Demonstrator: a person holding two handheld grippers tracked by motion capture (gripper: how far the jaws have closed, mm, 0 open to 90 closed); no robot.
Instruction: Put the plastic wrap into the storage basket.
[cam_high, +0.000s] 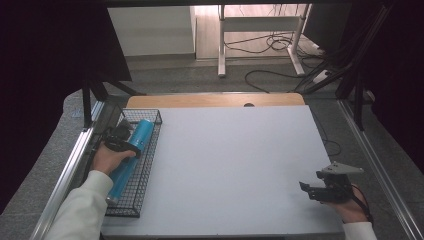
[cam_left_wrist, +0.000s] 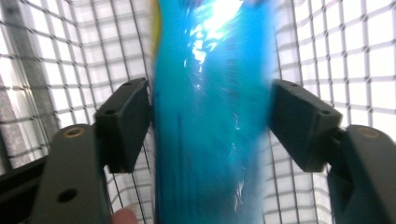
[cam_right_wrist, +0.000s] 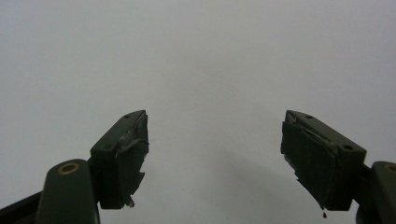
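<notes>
- While the blue cylinder (cam_high: 131, 150) lies lengthwise in the black wire basket (cam_high: 146, 170) at the left edge of the table (cam_high: 235, 165), the left gripper (cam_high: 119, 139) has its fingers (cam_left_wrist: 123, 123) clamped on the cylinder's sides, as the left gripper view shows, with mesh behind on both sides.
- Judging by that, the step in hand is setting the cylinder down into the basket; whether it already rests fully on the basket floor cannot be told.
- What the next move seems to call for is letting the cylinder settle on the wire floor, parting the fingers, and lifting the gripper straight up so it does not snag the basket wall.
- One risk: a round body may roll toward the basket's side once let go.
- On the cylinder's glossy blue wrap no brand, label or writing can be read; the close view is blurred and glare covers the upper part, with a thin yellow edge at its left.
- Farther out, the right gripper (cam_high: 326, 189) is held low over the table's near right corner, well apart from the basket, fingers (cam_right_wrist: 122, 156) spread with nothing between them, bare grey table beneath.
</notes>
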